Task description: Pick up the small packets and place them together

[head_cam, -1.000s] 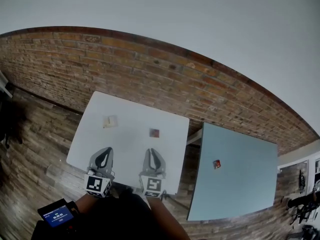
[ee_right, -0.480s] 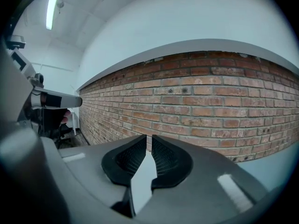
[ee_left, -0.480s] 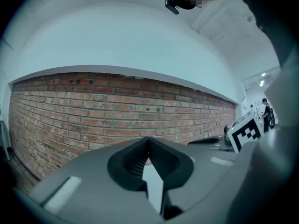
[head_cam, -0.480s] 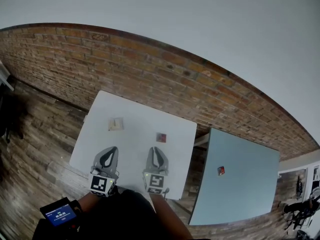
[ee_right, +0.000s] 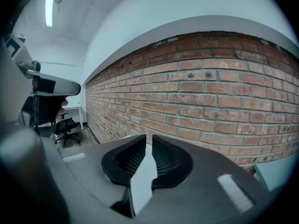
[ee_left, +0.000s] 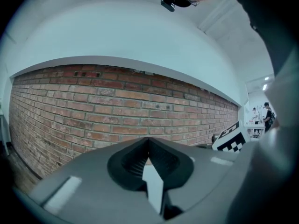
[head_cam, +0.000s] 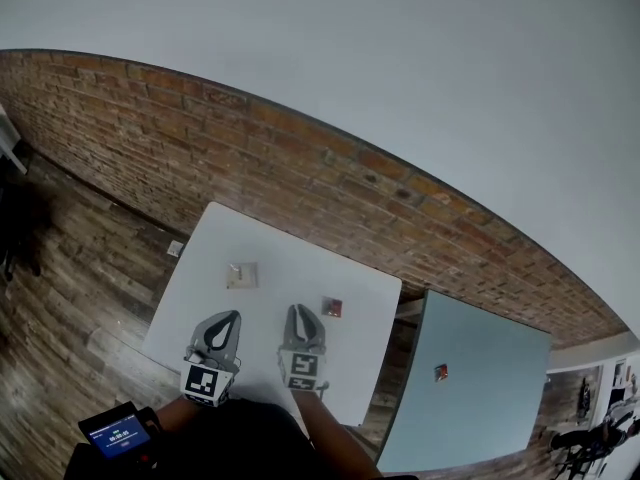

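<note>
Brick wall (head_cam: 300,158); wooden floor (head_cam: 70,268); white table (head_cam: 290,268) beside a blue-grey table (head_cam: 490,398)

White table (head_cam: 200,293), red-brown brick wall (head_cam: 300,158), beige packet (head_cam: 241,275), reddish packet (head_cam: 332,308)

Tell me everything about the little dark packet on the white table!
The dark packet is a small flat square, reddish brown, too tiny to read. It lies flat on the white table, towards its right side. Only the tabletop touches it. The right tool is close by on its left, not touching, and the pale packet lies apart, further left.
</note>
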Demonstrator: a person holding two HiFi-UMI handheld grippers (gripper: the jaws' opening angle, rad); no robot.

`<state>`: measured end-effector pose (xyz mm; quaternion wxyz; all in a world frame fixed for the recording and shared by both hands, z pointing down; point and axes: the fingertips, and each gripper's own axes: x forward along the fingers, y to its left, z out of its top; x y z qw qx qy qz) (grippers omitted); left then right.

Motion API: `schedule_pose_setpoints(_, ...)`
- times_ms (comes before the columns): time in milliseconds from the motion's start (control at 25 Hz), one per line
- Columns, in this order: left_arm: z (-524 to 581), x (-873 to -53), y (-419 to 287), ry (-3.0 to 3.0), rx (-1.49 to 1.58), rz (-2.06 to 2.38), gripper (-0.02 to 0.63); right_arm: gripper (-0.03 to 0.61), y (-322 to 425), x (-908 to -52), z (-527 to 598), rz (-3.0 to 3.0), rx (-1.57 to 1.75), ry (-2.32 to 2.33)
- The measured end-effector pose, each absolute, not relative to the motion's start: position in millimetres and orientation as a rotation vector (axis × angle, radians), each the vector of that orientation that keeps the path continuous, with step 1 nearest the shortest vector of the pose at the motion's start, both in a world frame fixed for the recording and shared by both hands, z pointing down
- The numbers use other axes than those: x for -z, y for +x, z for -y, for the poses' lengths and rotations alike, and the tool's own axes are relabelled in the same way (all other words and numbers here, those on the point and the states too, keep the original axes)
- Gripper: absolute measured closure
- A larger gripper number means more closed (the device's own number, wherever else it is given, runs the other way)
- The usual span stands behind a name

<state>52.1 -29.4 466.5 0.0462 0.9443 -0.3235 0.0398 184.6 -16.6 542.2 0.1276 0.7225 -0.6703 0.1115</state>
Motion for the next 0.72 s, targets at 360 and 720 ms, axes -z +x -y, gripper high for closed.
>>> schedule_pose_setpoints(360, 67.6, -465.4, 36.3, 2.861, -0.118, 1.01, 0.614, 0.535, 156.1, -599.4, 96.5, 2.004, -0.375, 1.918)
schedule_pose_setpoints(720, 100.3, -476.4, 15.8, 2.824, -0.156, 1.045, 0.614, 0.535, 136.9, -656.2, 141.9, 1.998, -0.502, 1.786)
